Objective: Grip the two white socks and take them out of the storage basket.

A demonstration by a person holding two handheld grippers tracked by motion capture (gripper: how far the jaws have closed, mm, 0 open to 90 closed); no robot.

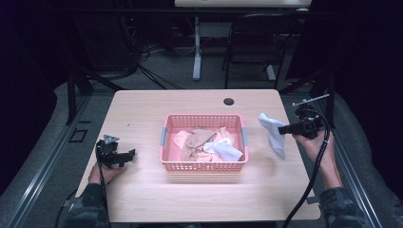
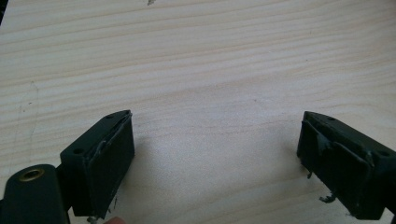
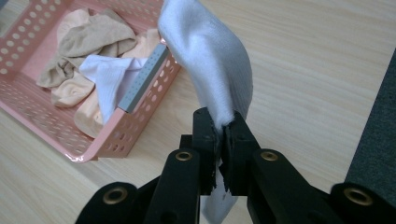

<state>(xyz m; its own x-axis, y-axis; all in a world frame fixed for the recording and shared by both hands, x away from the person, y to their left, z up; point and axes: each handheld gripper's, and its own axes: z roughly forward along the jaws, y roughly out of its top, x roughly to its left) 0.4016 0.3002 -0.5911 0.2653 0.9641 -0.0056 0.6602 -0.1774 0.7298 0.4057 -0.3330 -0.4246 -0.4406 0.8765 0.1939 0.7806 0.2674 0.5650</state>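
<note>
A pink basket [image 1: 204,164] sits mid-table, holding a heap of beige socks [image 1: 197,140] and one white sock [image 1: 223,149] at its right side. Just right of the basket, the right gripper [image 1: 285,129] is clamped on another white sock [image 1: 273,133], which hangs above the table [image 1: 142,199]. At the near left, the left gripper [image 1: 128,154] rests with jaws spread wide, holding nothing.

**No readable text**

No lettering, labels, brand marks, numbers or signs legible anywhere. Checked without result: pale wood-grain table top [image 1: 142,109], pink perforated plastic basket [image 1: 204,165] at the middle, white fabric sock [image 1: 273,133] at the right, black two-jaw grippers left [image 1: 124,156] and right [image 1: 281,129].
</note>
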